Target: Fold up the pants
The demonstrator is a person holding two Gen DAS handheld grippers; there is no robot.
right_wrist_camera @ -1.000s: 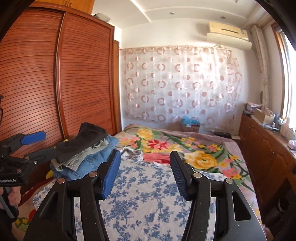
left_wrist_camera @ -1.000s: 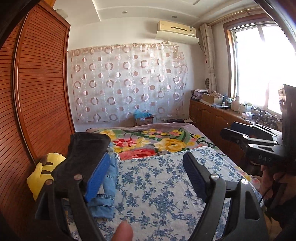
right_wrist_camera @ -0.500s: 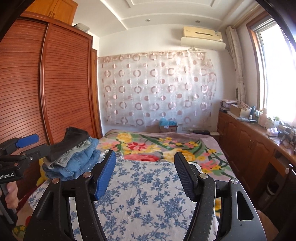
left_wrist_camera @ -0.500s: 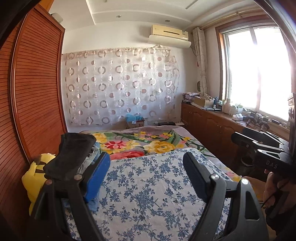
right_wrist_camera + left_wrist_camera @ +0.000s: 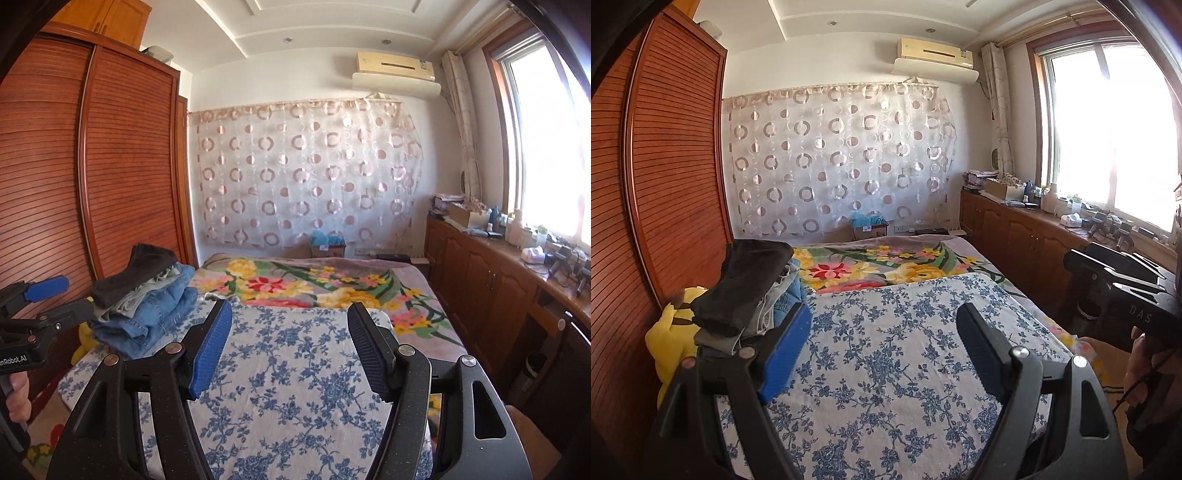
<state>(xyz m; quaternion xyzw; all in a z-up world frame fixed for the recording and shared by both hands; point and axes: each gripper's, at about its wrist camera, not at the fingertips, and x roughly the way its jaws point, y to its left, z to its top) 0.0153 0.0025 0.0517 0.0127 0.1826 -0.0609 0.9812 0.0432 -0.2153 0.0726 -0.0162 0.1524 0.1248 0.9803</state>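
Pants: your pile of folded pants [image 5: 147, 306] sits at the left edge of the bed, in the middle left of the right camera's picture. Blue jeans lie at the bottom, a pale grey pair in the middle, and a dark pair [image 5: 746, 284] on top.

Pile in the left camera: it shows in the lower left, partly hidden behind your blue finger pad [image 5: 785, 354].

Left claw: your left gripper [image 5: 882, 354] has its two fingers far apart. Nothing is between them, only the bed cover behind.

Right claw: your right gripper [image 5: 288, 350] also has its fingers apart, with nothing held. It hangs over the flowery cover.

Each claw seen from the other: your left gripper pokes in at the left edge of the right camera's picture, with a bit of your hand [image 5: 16, 397] under it. Your right gripper [image 5: 1123, 291] shows at the right edge of the left camera's picture.

Bed cover: a white sheet with blue flowers [image 5: 295, 387] fills the bottom middle. The pile rests on its left side.

Blanket: a blanket with big yellow and red flowers [image 5: 314, 280] lies past the sheet, in the middle of the picture.

Yellow toy: a yellow soft toy [image 5: 672, 339] sits just left of the pile, by the wardrobe.

Wardrobe: a brown wooden wardrobe [image 5: 110, 166] fills the left side.

Curtain: a thin curtain with pink rings [image 5: 306, 173] hangs on the far wall.

Window: a bright window [image 5: 1108, 129] is at the upper right, above a wooden counter [image 5: 498, 258].
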